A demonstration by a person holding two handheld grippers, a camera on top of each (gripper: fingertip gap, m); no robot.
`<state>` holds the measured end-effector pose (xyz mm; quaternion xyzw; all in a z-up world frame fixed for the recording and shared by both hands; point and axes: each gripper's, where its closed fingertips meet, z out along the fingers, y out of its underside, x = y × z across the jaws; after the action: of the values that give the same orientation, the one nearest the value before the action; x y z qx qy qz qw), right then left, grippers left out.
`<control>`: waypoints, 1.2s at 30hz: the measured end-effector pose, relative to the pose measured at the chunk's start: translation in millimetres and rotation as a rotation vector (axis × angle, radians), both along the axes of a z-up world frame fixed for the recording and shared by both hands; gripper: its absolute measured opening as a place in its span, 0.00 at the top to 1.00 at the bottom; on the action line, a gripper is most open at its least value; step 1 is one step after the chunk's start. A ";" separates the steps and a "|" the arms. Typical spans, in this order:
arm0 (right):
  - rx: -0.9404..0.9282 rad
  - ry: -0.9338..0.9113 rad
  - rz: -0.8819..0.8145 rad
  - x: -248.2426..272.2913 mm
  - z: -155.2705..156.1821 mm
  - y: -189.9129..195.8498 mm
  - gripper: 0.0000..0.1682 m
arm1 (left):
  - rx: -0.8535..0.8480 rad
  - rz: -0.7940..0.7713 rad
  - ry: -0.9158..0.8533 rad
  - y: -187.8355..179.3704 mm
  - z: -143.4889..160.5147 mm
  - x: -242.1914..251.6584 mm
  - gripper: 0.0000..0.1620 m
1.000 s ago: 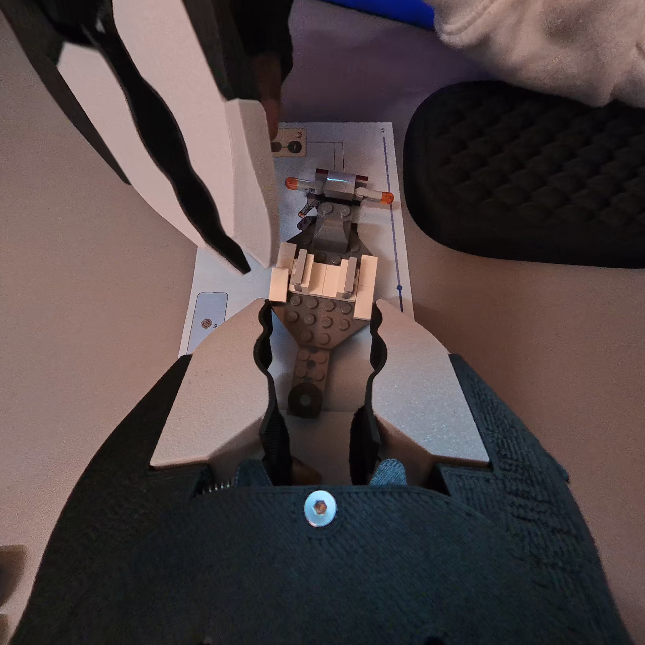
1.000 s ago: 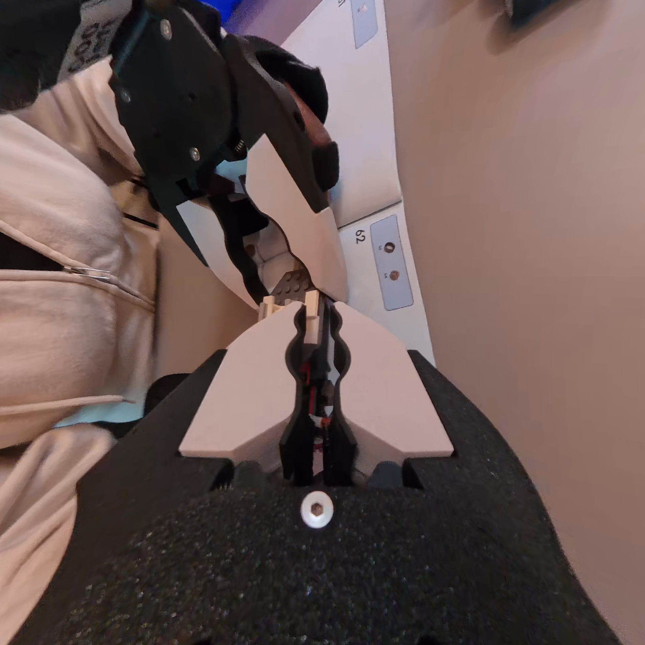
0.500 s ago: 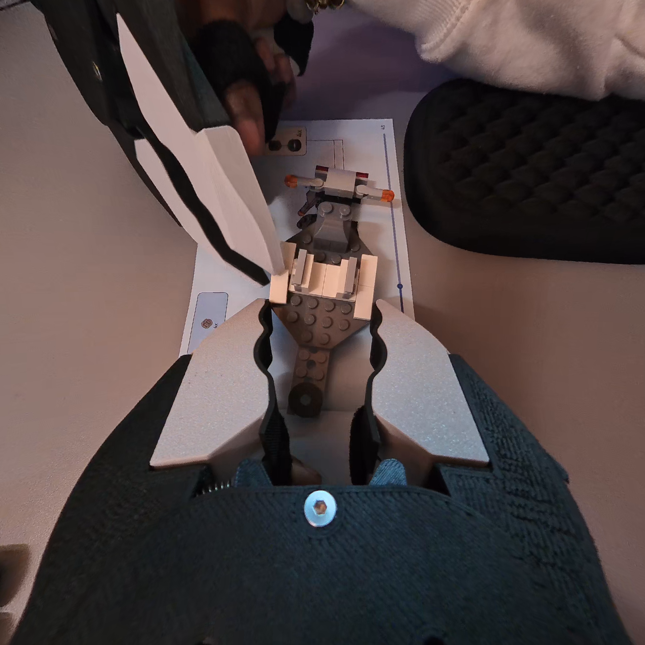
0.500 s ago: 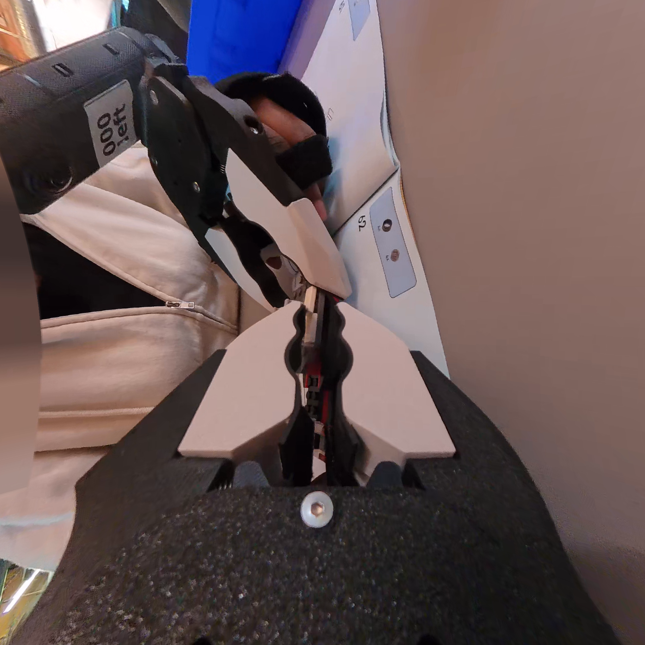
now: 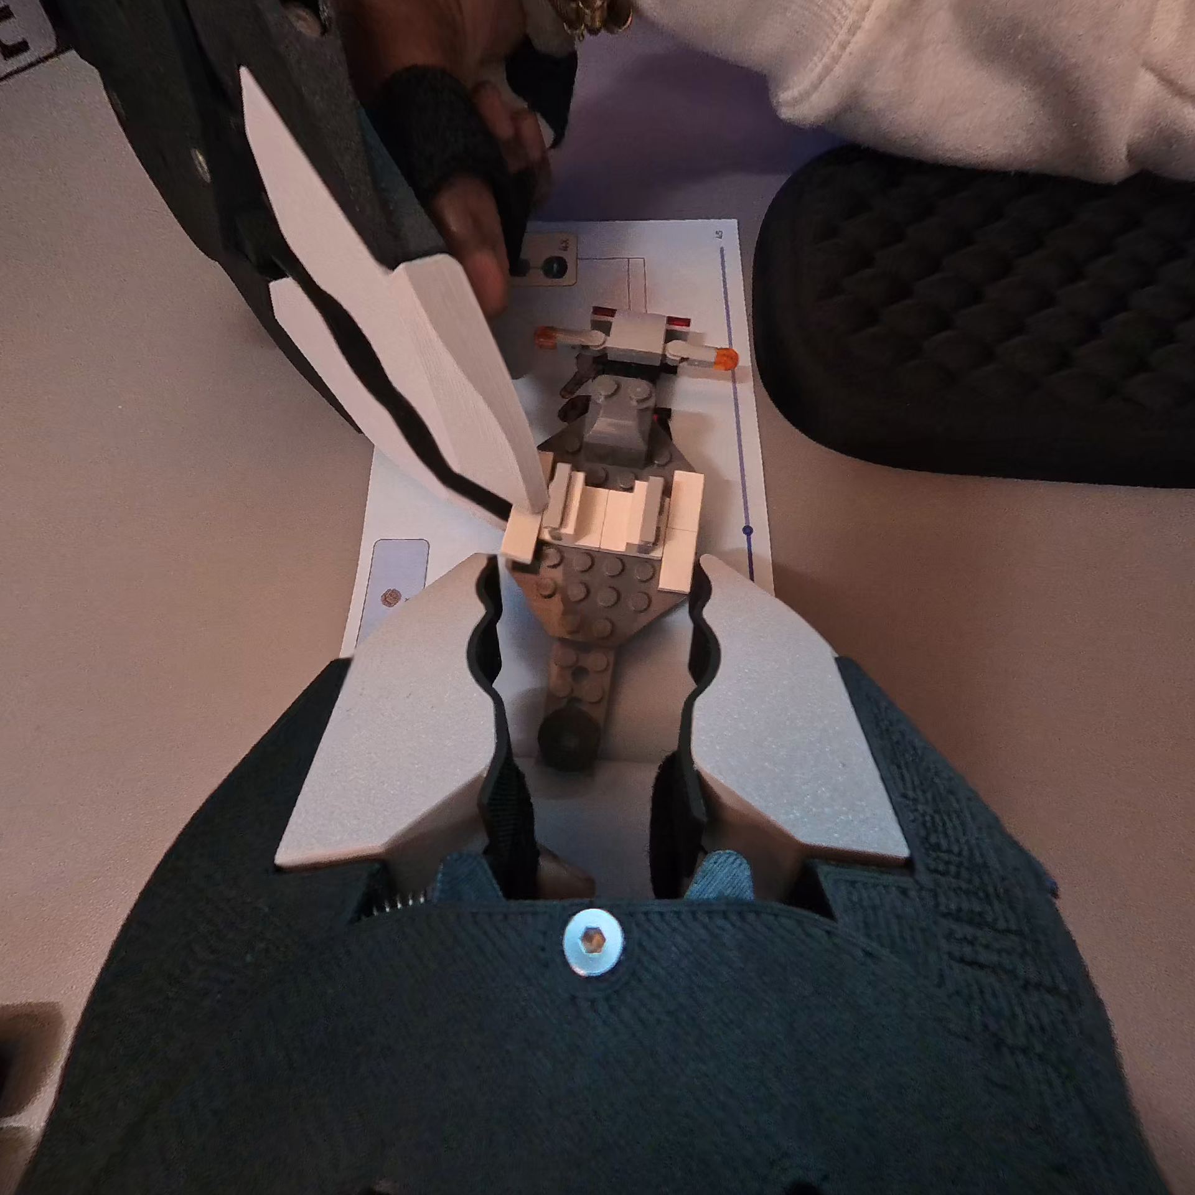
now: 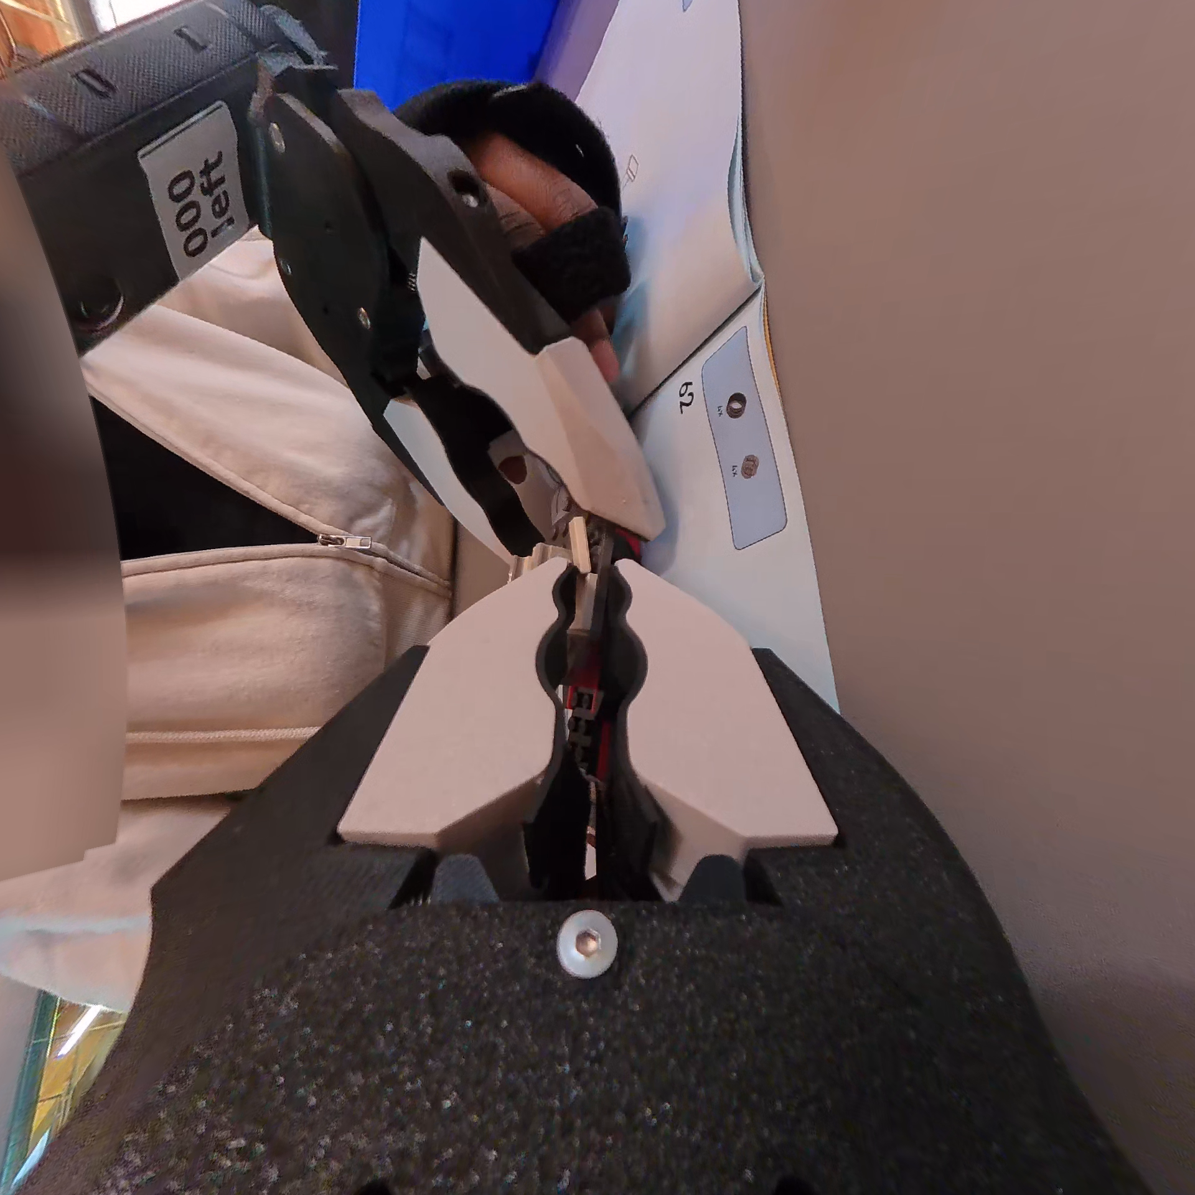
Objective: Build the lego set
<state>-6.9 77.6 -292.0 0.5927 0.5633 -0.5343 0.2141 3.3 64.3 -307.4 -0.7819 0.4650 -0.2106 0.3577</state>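
Note:
The lego model, a grey studded plate with tan bricks and orange-tipped side arms, lies lengthwise over the instruction booklet. My left gripper has its jaws set wide, fingertips against the sides of the model's widest part; the narrow tail and black round piece sit free between the fingers. My right gripper comes in from the upper left, shut, tips on the tan brick at the model's left edge. In the right wrist view that gripper pinches the tan brick, facing the left gripper.
A black textured pad lies to the right of the booklet. A person's cream sleeve and a hand in a black fingerless glove are behind the model. The beige table surrounds the booklet. The tips of both grippers are at nearly the same place.
The right gripper has turned and come down until its tips are on the tan brick at the model's left edge. The left gripper and the model have stayed put.

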 end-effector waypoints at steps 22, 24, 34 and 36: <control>0.217 0.015 0.030 2.0 8.0 -9.7 0.95 | -0.602 0.063 -0.478 -8.0 23.5 -4.1 0.81; 0.246 0.017 0.036 2.4 9.2 -11.0 0.95 | -0.629 0.061 -0.539 -6.1 30.0 -3.8 0.84; 0.357 0.058 0.064 2.8 13.2 -18.7 0.95 | -0.726 0.059 -0.589 -10.6 31.0 -5.0 0.93; 0.384 0.071 0.073 3.6 14.2 -21.1 0.95 | -0.745 0.046 -0.603 -13.5 33.0 -5.0 0.92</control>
<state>-3.3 56.5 -277.7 0.5825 0.6832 -0.4297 0.0963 -1.7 50.8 -274.4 -0.7711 0.2158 -0.5724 0.1768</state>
